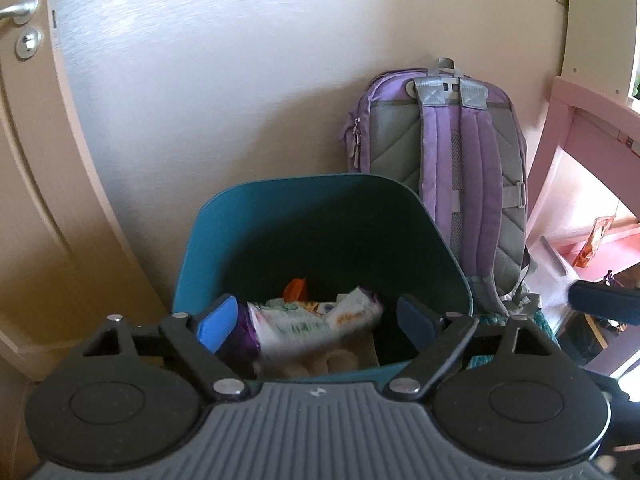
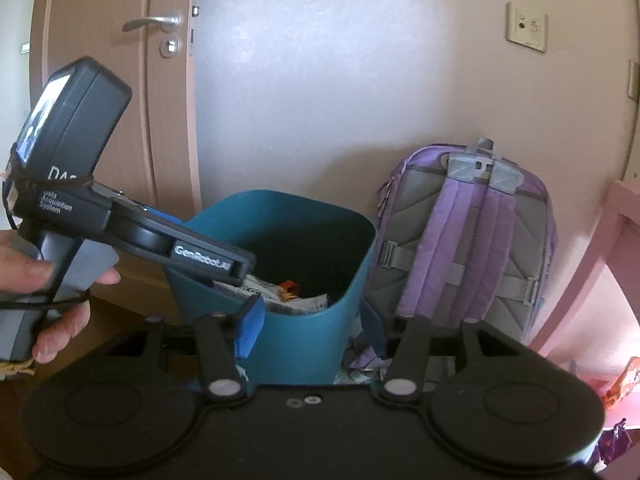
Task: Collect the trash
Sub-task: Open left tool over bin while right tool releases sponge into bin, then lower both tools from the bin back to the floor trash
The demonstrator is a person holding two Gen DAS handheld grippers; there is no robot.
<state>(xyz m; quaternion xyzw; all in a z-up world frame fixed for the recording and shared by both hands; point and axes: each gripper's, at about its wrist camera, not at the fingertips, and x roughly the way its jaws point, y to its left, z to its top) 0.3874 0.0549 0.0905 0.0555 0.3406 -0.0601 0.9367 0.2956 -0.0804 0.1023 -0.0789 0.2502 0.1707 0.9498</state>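
Note:
A teal bin [image 1: 240, 248] stands on the floor by the wall and holds several wrappers. My left gripper [image 1: 316, 322] is open over the bin's near rim, with a white and green wrapper [image 1: 312, 320] blurred between and below its blue pads, not gripped. In the right wrist view the bin [image 2: 320, 320] sits ahead, and the left gripper's body [image 2: 208, 256] reaches over its left rim. My right gripper [image 2: 312, 330] is open and empty, just short of the bin's near wall.
A purple backpack [image 1: 452, 184] leans on the wall right of the bin; it also shows in the right wrist view [image 2: 468, 248]. A door [image 2: 116, 100] is at the left. Pink furniture [image 1: 580, 184] with an orange wrapper [image 1: 594, 242] stands at the right.

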